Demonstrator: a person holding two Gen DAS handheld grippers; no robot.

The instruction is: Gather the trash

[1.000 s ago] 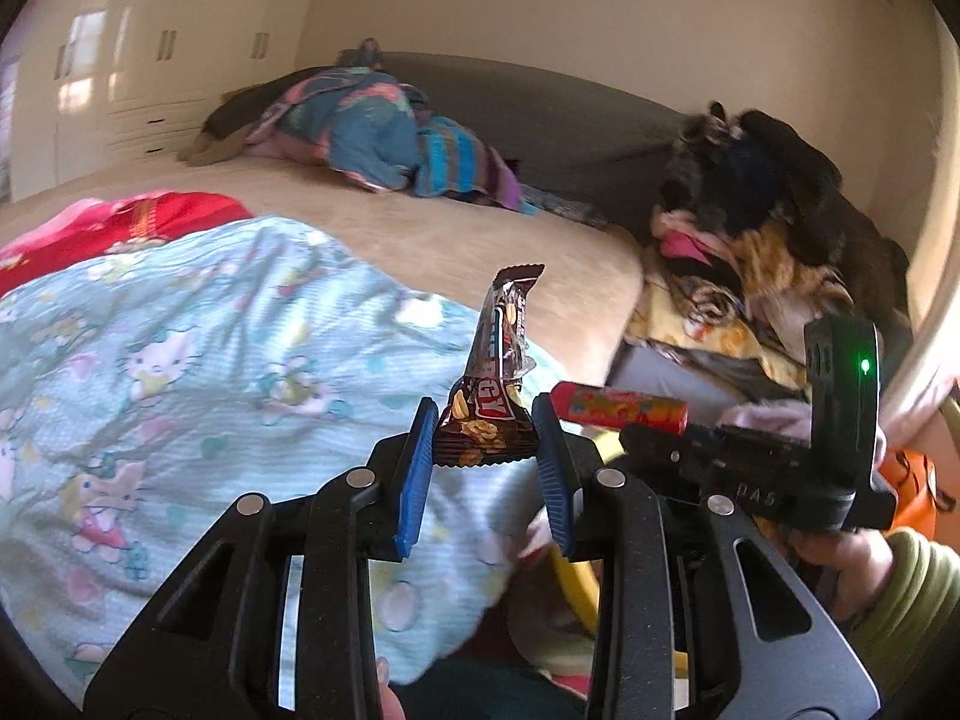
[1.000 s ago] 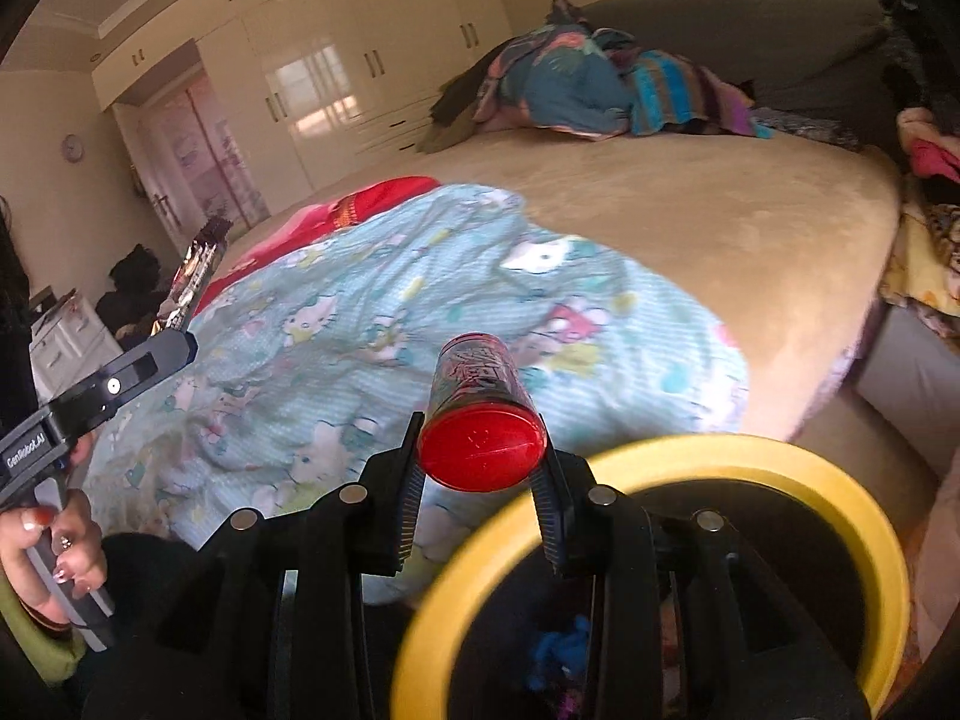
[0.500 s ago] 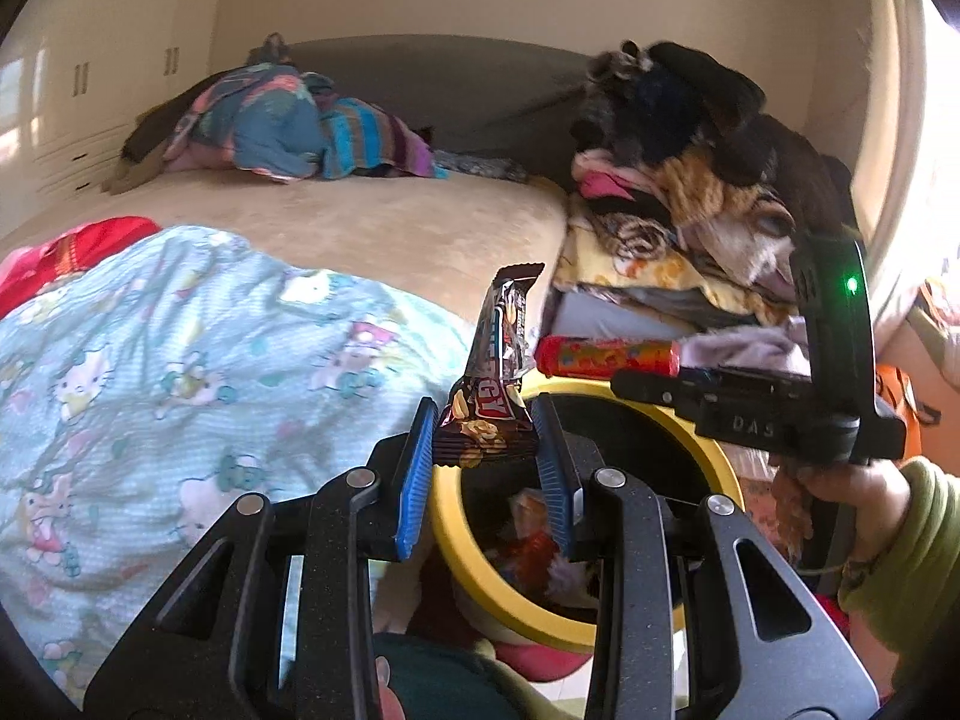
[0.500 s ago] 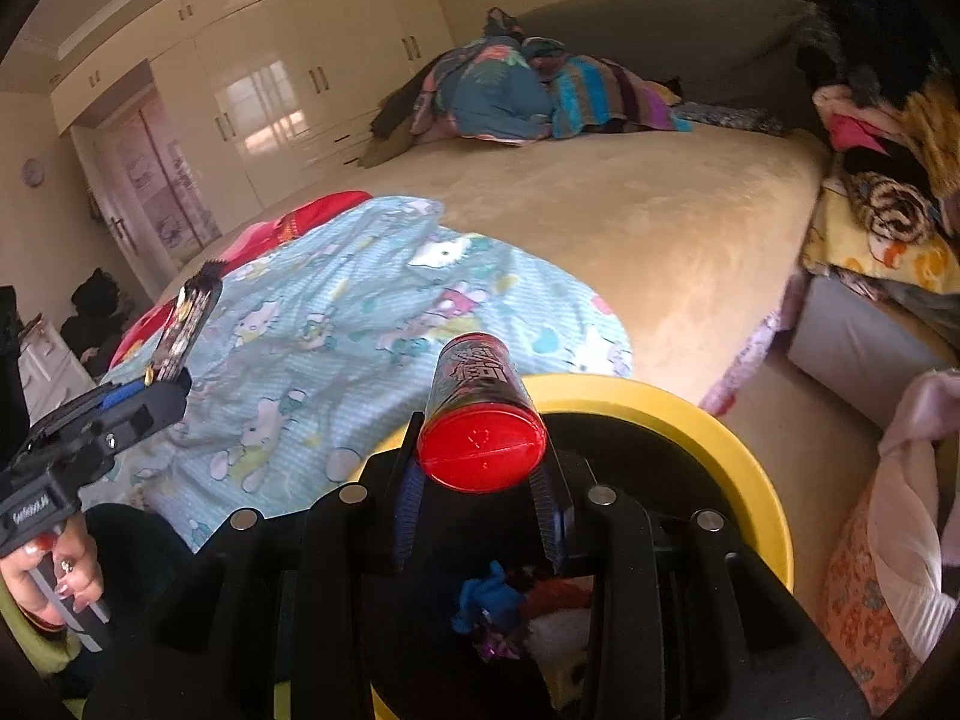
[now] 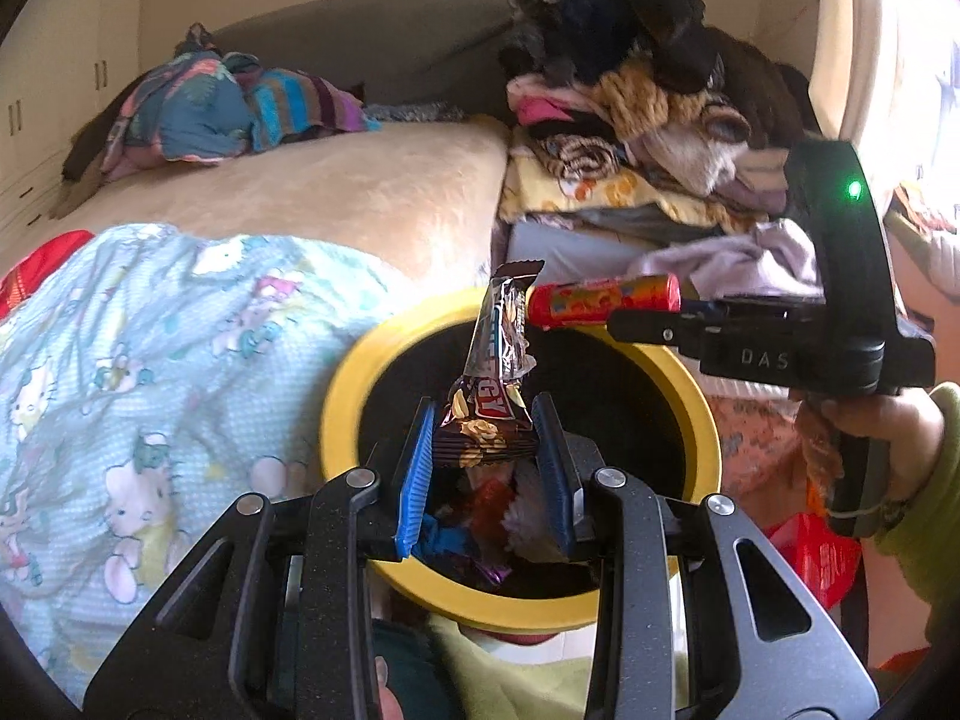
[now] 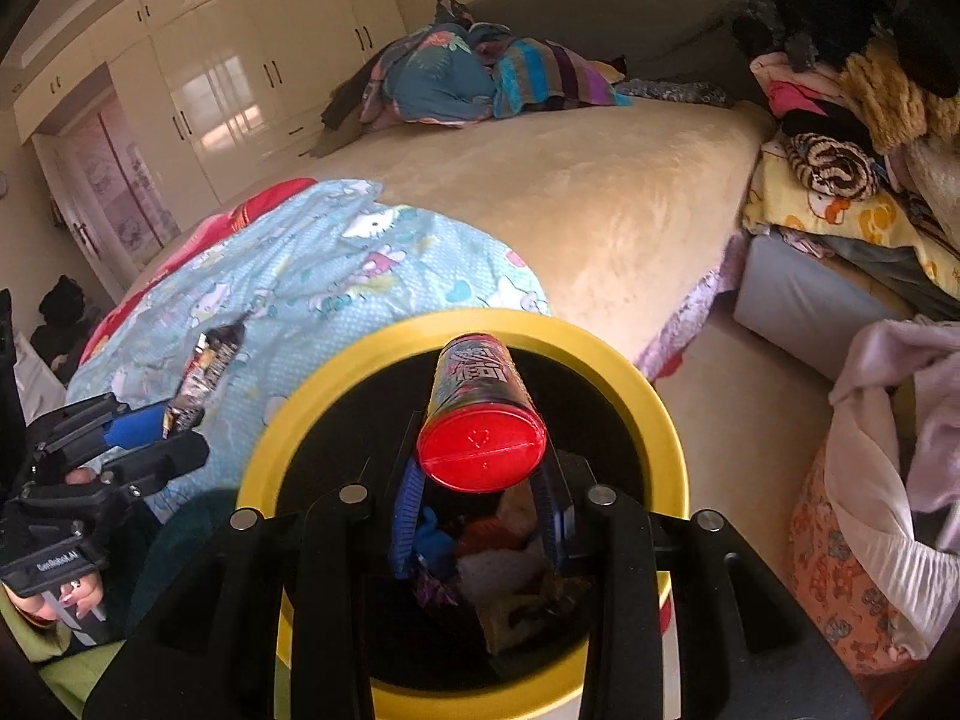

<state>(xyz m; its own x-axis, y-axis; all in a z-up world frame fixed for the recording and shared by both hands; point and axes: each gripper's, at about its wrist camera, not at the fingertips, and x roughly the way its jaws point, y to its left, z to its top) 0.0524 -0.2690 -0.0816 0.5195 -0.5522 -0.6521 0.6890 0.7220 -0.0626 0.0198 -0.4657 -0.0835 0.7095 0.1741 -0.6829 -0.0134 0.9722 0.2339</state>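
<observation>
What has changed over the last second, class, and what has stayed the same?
Both grippers moved from beside the bed to over the yellow bin. Unchanged: left gripper shut on the wrapper, right gripper shut on the tube; nothing dropped yet.

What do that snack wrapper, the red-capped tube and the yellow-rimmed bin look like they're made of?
Snack wrapper: thin glossy film, probably metallised plastic; it crinkles and its inner side shines silver.
Red-capped tube: rigid cylinder with a printed wall, card or plastic, hard to tell; the cap looks like moulded plastic with an embossed mark.
Yellow-rimmed bin: smooth, uniformly coloured rim suggests plastic; the dark inside may be a bag liner.
</observation>
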